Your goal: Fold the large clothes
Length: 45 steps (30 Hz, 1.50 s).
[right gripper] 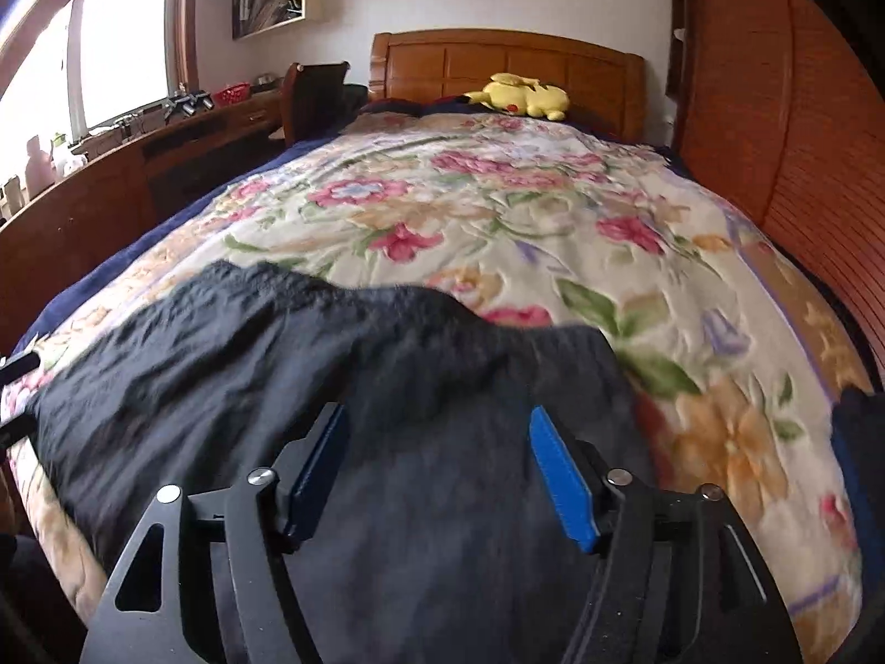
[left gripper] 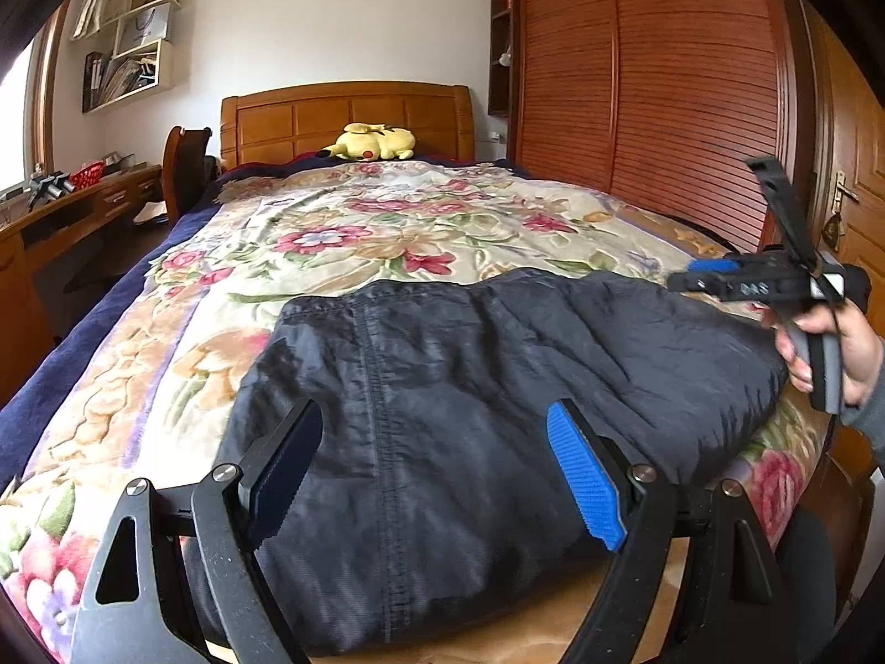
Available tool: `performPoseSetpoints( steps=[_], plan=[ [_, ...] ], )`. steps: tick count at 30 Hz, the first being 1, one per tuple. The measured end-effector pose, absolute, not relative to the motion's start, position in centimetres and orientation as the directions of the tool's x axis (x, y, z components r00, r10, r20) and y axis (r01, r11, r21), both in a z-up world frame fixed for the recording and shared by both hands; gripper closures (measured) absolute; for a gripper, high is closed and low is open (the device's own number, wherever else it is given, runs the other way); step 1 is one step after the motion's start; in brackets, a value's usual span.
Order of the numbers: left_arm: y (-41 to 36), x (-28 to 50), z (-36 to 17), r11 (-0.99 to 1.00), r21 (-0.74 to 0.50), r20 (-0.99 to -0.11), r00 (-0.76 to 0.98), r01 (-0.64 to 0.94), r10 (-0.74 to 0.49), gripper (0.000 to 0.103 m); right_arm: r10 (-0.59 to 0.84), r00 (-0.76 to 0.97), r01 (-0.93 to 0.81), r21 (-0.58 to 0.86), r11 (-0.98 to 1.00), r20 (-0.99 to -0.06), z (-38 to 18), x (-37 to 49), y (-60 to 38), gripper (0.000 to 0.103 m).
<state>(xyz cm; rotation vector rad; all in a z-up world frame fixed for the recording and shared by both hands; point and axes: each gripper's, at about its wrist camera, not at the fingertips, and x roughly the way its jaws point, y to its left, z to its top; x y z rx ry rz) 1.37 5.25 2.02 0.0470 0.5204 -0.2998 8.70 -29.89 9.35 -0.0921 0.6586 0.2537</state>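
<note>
Both open and empty: left tongs point(left gripper: 434, 465) over the near-left end of the dark jacket point(left gripper: 498, 365) lying long-axis left-right on the bed point(left gripper: 387, 221), right tongs point(right gripper: 437, 467) over its right end.

One dark navy garment point(left gripper: 442, 387) lies on one floral bedspread point(left gripper: 387, 221), and two grippers show: the left gripper point(left gripper: 437, 476) with two fingers spread apart, and the right gripper point(right gripper: 440, 476) likewise with two. At the one wooden headboard point(left gripper: 348, 116) rests one yellow Pikachu plush point(left gripper: 376, 141). Beside the bed stand one chair point(left gripper: 185, 166) and one long desk point(left gripper: 72, 210) carrying one red basket point(left gripper: 88, 172), with what looks like one stepped wall shelf unit point(left gripper: 133, 50) above, though its compartments are hard to count.
</note>
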Motion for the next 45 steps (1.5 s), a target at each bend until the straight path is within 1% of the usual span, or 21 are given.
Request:
performPoseSetpoints(
  steps=[7,11,17,25,31,34,40,45],
  plan=[
    [3.3,1.3,1.7,0.946,-0.024,-0.504,0.813,0.324,-0.291,0.019,0.132,0.766,-0.206,-0.046,0.978,-0.630,8.7,4.3,-33.1,0.031],
    [1.8,1.2,1.5,0.937,-0.018,-0.509,0.804,0.348,-0.308,0.019,0.117,0.763,-0.181,-0.037,0.983,-0.636,8.7,2.7,-34.1,0.031],
    [-0.7,1.7,1.1,0.918,-0.009,-0.513,0.787,0.396,-0.344,0.019,0.109,0.758,-0.151,-0.009,0.989,-0.643,8.0,1.4,-35.3,0.022],
    [-2.7,2.8,0.8,0.897,-0.007,-0.520,0.765,0.441,-0.380,0.019,0.090,0.748,-0.100,0.022,0.995,-0.657,6.7,1.3,-36.2,0.017],
    [-3.5,3.0,-0.2,0.886,-0.004,-0.553,0.737,0.463,-0.388,0.019,0.112,0.733,-0.083,0.076,0.994,-0.671,5.5,1.2,-36.5,0.016],
    [-3.7,3.1,-1.0,0.886,-0.010,-0.585,0.716,0.464,-0.382,0.019,0.119,0.730,-0.077,0.092,0.993,-0.673,5.2,1.2,-36.6,0.015],
    [-3.7,3.0,-2.0,0.887,-0.012,-0.615,0.696,0.461,-0.370,0.019,0.103,0.718,-0.073,0.072,0.995,-0.689,4.7,1.7,-36.8,0.012],
    [-3.9,2.9,-2.8,0.881,0.004,-0.649,0.671,0.474,-0.358,0.019,0.104,0.699,-0.072,0.074,0.995,-0.708,4.8,2.0,-36.8,0.012]
  ],
)
